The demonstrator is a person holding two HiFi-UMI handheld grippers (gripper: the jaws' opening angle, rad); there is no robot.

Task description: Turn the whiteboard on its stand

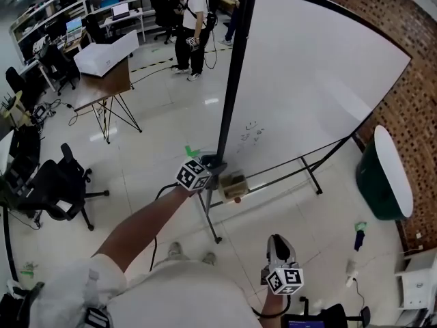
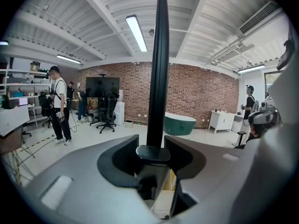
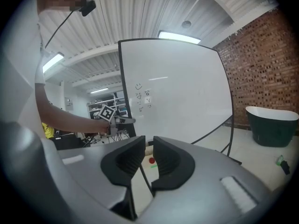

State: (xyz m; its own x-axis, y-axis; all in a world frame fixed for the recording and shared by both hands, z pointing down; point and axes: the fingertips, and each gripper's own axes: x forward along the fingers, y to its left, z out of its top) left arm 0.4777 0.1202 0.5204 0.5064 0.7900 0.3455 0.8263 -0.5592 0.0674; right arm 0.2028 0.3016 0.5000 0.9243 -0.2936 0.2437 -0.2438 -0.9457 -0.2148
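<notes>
Right hand-held gripper (image 1: 276, 240) is held low above the floor, jaws narrowly parted and empty. Left hand-held gripper (image 1: 218, 165) is clamped on the black side frame (image 2: 159, 55) of the whiteboard (image 1: 300, 94), upright on its stand (image 1: 312, 174).

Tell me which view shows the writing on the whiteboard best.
The right gripper view: it faces the whiteboard squarely, so the writing shows as separate marks. The head view shows it small and faint, from steeply above; the left gripper view sees the whiteboard edge-on, with no writing visible.
</notes>
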